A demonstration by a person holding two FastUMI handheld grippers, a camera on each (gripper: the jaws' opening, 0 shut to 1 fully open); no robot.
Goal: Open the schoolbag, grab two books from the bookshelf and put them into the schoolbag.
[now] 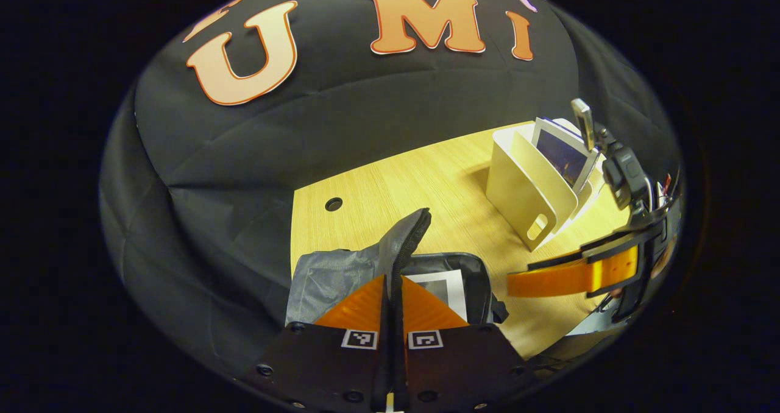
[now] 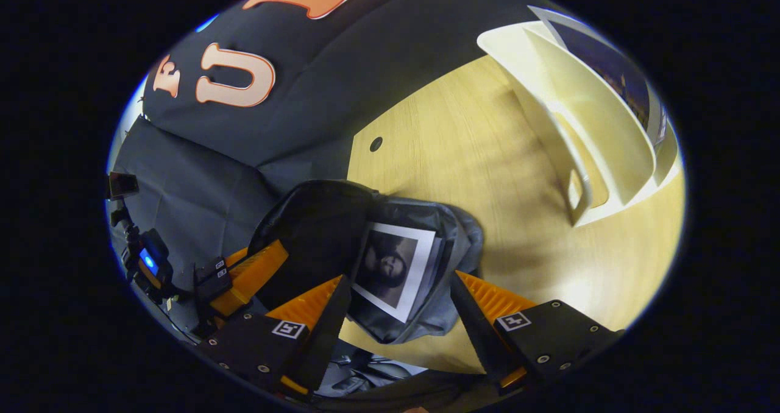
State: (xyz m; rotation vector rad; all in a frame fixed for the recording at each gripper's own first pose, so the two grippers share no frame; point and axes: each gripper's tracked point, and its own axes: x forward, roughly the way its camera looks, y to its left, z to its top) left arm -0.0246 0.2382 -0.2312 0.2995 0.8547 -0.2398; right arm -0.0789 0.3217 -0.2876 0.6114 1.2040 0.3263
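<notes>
Left gripper view: left fingers (image 1: pixel 393 291) pinch schoolbag (image 1: pixel 341 273) flap edge; right fingers (image 2: pixel 399 303) spread above book (image 2: pixel 393 267).

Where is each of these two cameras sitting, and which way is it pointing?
Left gripper view: rides the left tongs, looking along their fingers, which pinch the schoolbag flap; the right tongs show farther off.
Right gripper view: rides the open right tongs, looking down into the bag at a book; the left tongs show at left.
Shared: wooden table, white bookshelf, bag, book inside.
</notes>
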